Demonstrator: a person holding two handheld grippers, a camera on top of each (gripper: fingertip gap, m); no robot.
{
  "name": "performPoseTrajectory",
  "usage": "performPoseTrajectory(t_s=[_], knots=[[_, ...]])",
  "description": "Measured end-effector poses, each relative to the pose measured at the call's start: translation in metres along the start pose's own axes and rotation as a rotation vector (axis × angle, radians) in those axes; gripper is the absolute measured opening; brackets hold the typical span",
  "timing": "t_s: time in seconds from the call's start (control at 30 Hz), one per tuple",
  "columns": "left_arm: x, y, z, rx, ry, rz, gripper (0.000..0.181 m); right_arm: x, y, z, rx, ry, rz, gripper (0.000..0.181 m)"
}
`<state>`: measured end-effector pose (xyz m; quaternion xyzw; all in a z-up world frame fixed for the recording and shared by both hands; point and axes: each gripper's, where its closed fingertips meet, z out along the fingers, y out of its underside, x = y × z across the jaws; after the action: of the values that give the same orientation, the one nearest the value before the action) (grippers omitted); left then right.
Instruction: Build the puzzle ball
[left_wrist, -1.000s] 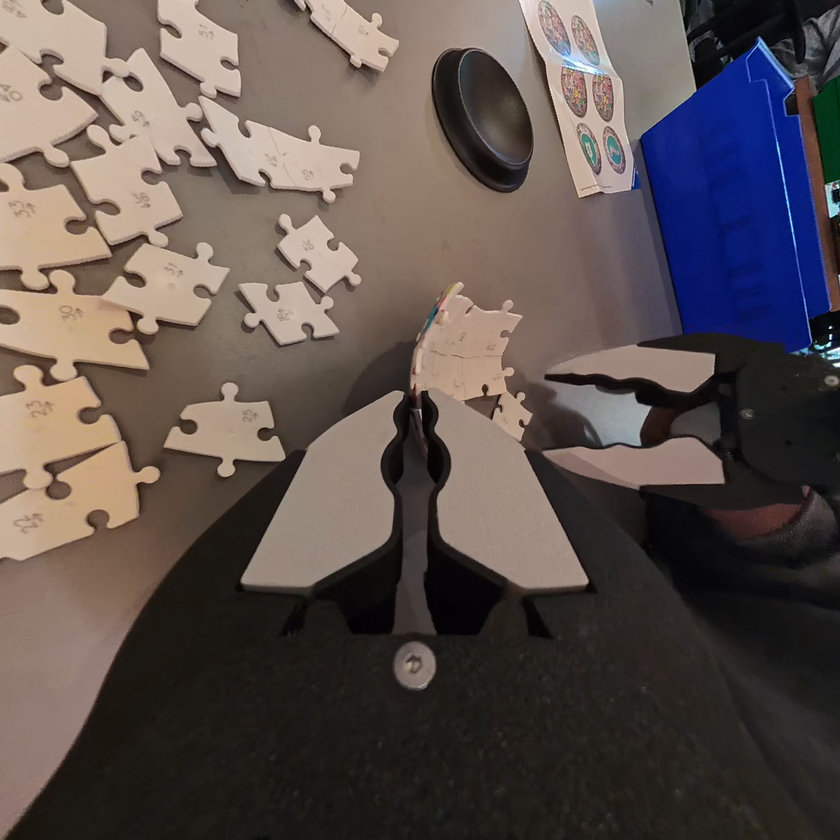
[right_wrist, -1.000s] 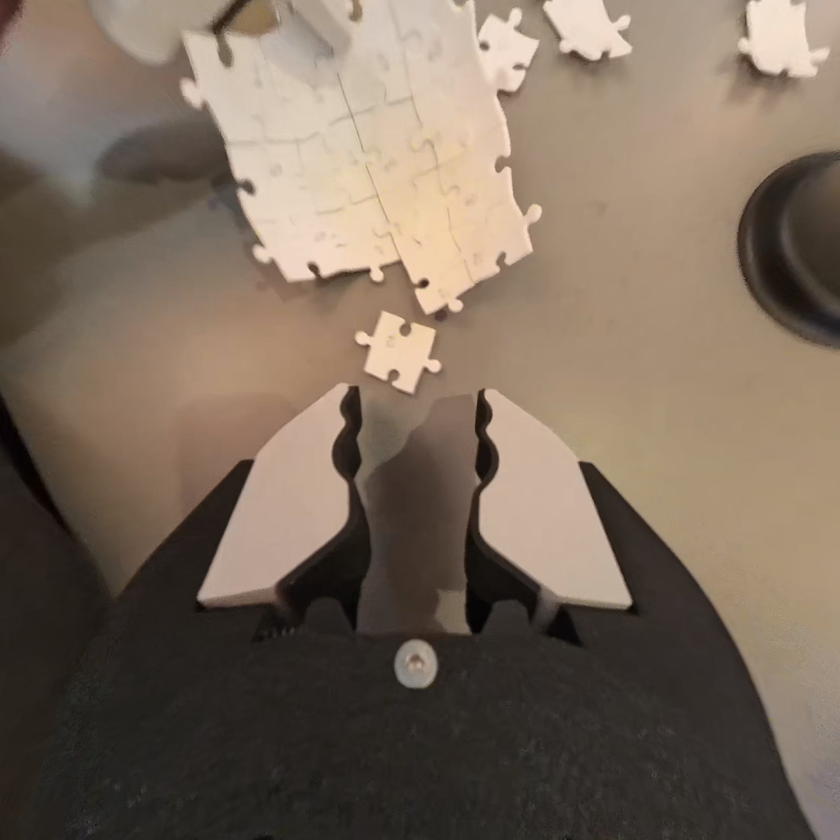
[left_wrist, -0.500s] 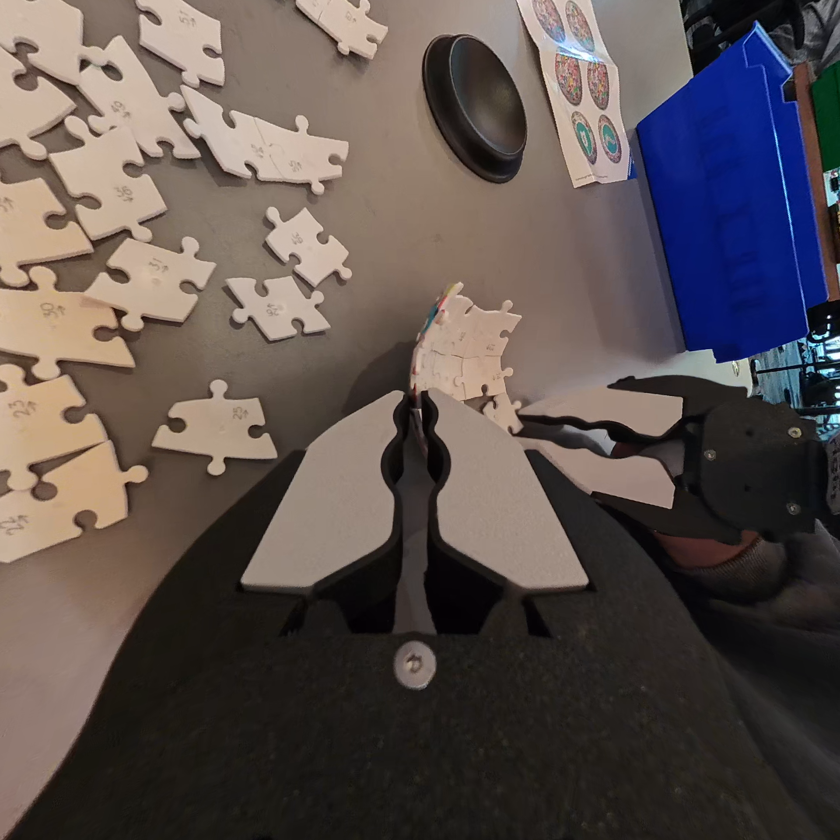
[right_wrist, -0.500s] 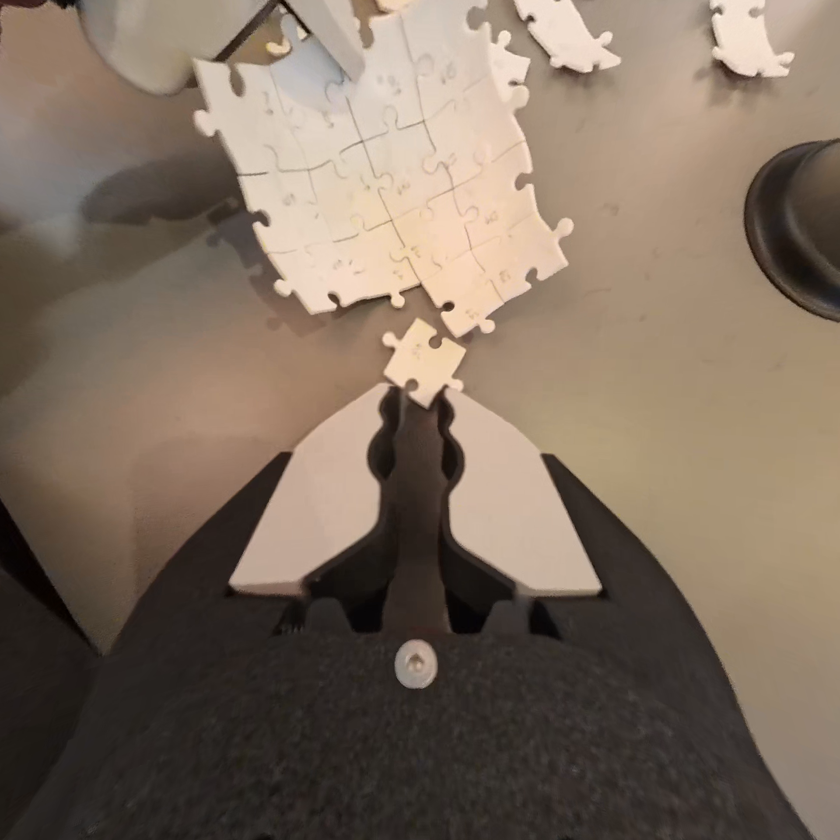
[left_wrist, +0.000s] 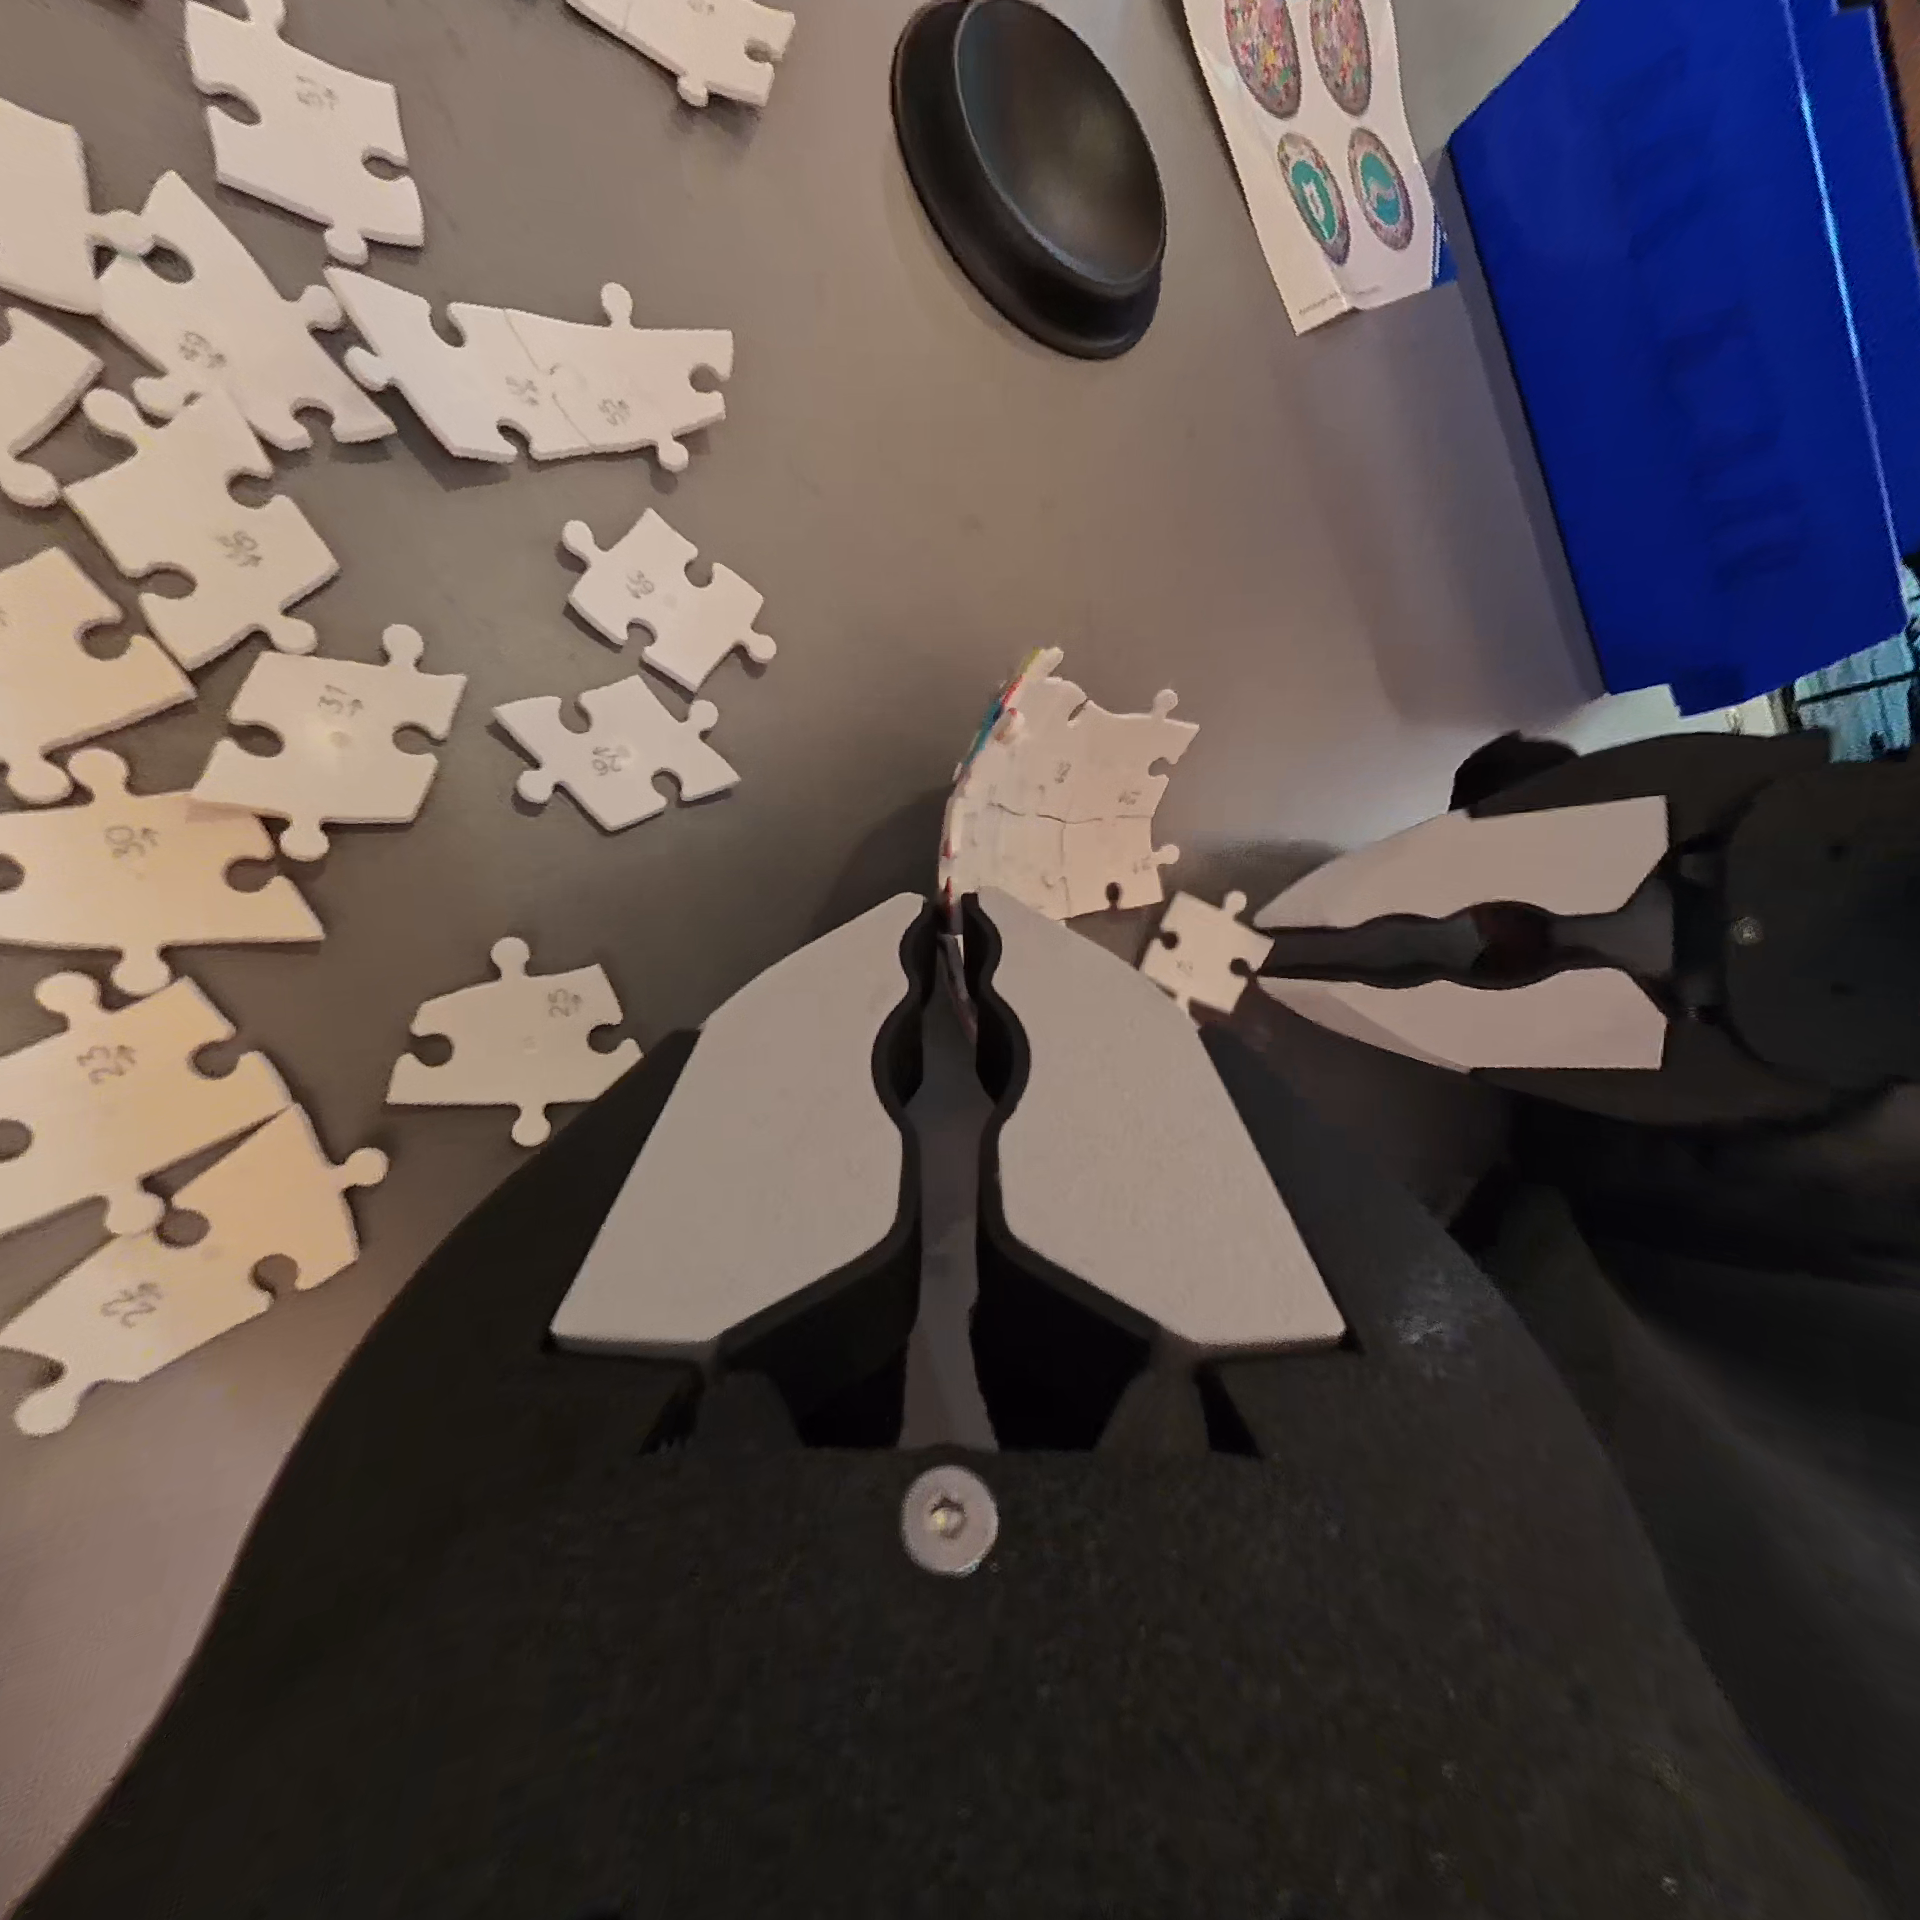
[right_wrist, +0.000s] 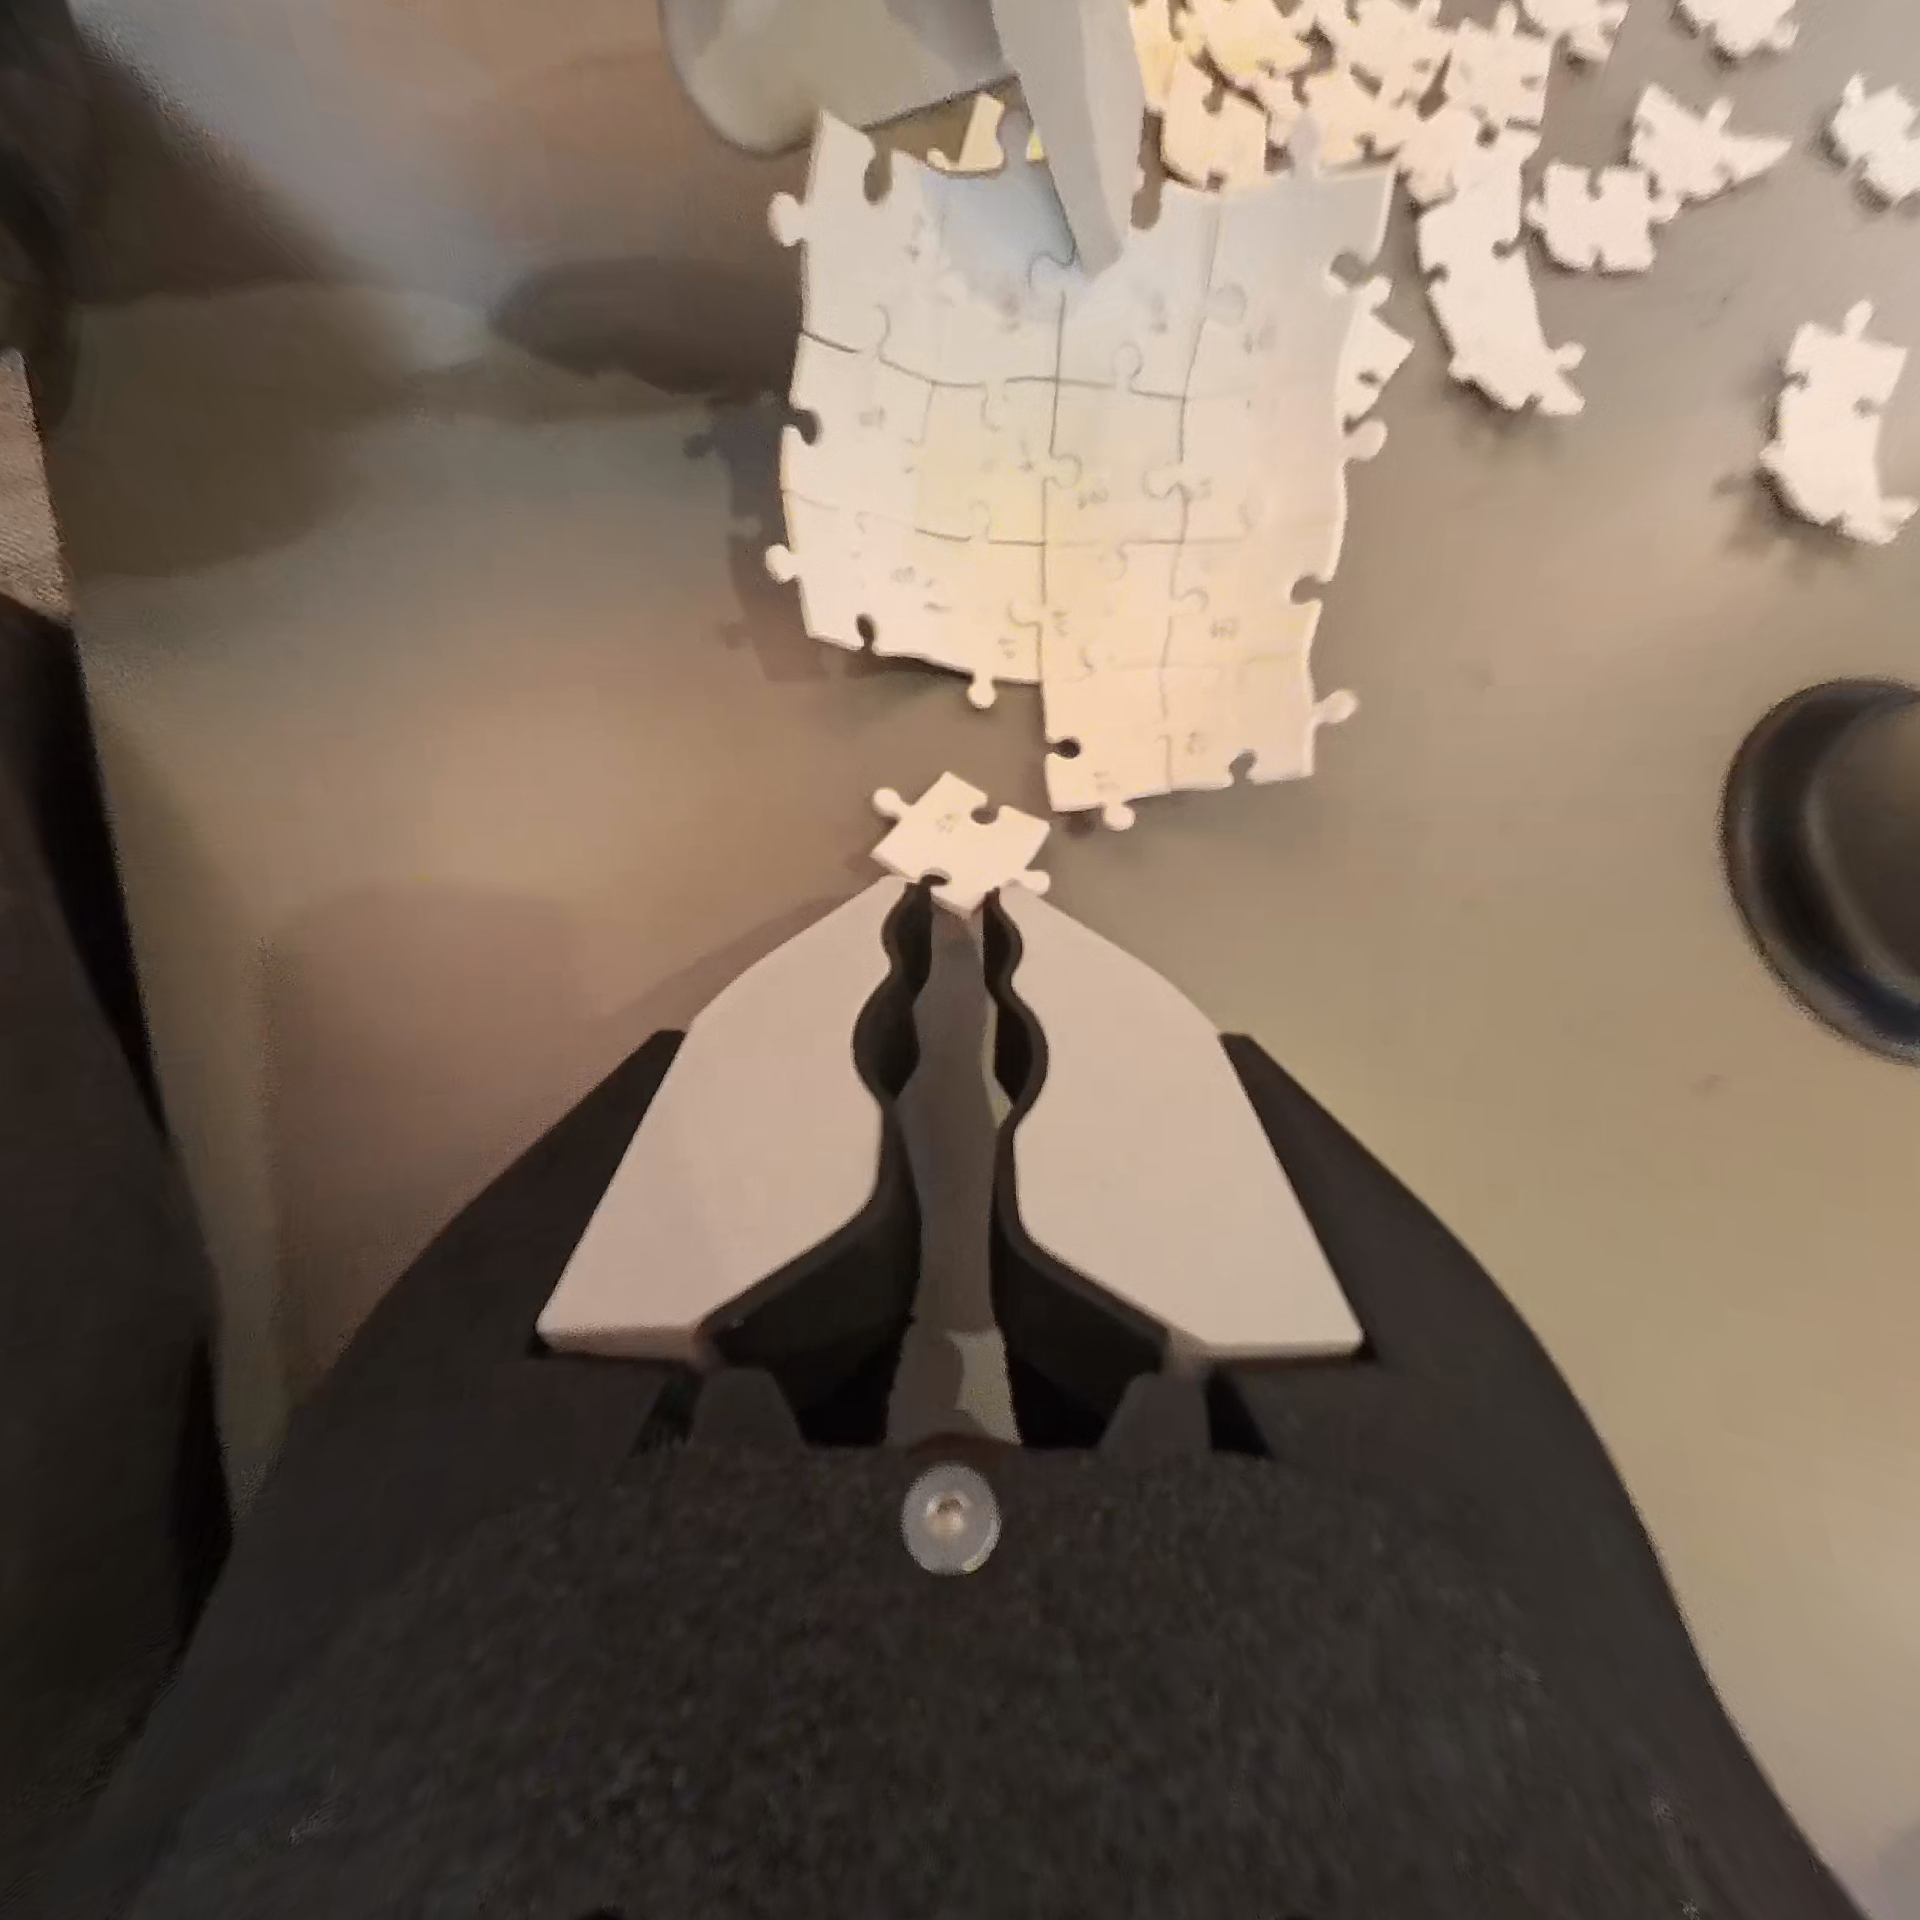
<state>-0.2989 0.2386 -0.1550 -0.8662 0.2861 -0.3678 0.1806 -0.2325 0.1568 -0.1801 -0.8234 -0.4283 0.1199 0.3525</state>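
My left gripper (left_wrist: 948, 920) is shut on the edge of a curved panel of joined white puzzle pieces (left_wrist: 1070, 810) and holds it upright above the grey table. The same panel (right_wrist: 1060, 478) fills the top of the right wrist view, with the left gripper's fingers (right_wrist: 1081, 135) on its far edge. My right gripper (right_wrist: 951, 904) is shut on a small single white puzzle piece (right_wrist: 956, 831), held just below the panel's lower edge, not touching it. In the left wrist view the right gripper (left_wrist: 1257, 961) holds that piece (left_wrist: 1205, 951) beside the panel.
Several loose white numbered pieces (left_wrist: 332, 727) lie on the table at left. A black round stand (left_wrist: 1039, 177) sits at the back, also in the right wrist view (right_wrist: 1829, 862). A sheet with coloured circles (left_wrist: 1320, 156) and a blue bin (left_wrist: 1704, 343) stand at far right. Spacing between my two grippers at the tips: around 11 cm.
My right gripper has shut on the small piece that lay on the table and lifted it towards the panel's lower edge. The left gripper keeps its hold on the panel.
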Motion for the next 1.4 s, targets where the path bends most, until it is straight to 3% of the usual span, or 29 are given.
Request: performPoseTrajectory(t_s=[0.17, 0.4, 0.63, 0.7, 0.87, 1.07, 1.23, 1.4], knots=[[0.004, -0.002, -0.001, -0.021, 0.022, 0.022, 0.003, 0.001, -0.012, -0.003, 0.047, -0.035, -0.195, 0.009], [0.005, -0.002, -0.002, -0.039, 0.018, 0.094, 0.003, -0.004, -0.023, -0.001, 0.126, -0.198, -0.26, 0.001], [0.003, -0.001, 0.004, -0.066, -0.012, 0.227, 0.002, 0.001, -0.008, -0.004, 0.077, -0.212, -0.206, 0.002], [0.004, -0.001, 0.006, -0.065, -0.016, 0.244, 0.002, 0.004, 0.001, -0.003, 0.044, -0.195, -0.161, 0.014], [0.006, -0.003, 0.007, -0.056, -0.019, 0.255, 0.002, 0.009, 0.012, -0.01, 0.014, -0.114, -0.064, 0.021], [0.004, -0.003, 0.005, -0.041, -0.032, 0.245, 0.002, -0.018, 0.004, -0.003, -0.028, -0.007, 0.078, 0.053], [0.004, -0.002, 0.005, -0.038, -0.025, 0.238, 0.003, -0.035, -0.008, 0.0, 0.049, 0.042, 0.125, 0.028], [0.005, 0.0, 0.004, -0.037, -0.024, 0.238, 0.003, -0.036, 0.004, 0.006, 0.003, -0.029, 0.199, 0.03]])
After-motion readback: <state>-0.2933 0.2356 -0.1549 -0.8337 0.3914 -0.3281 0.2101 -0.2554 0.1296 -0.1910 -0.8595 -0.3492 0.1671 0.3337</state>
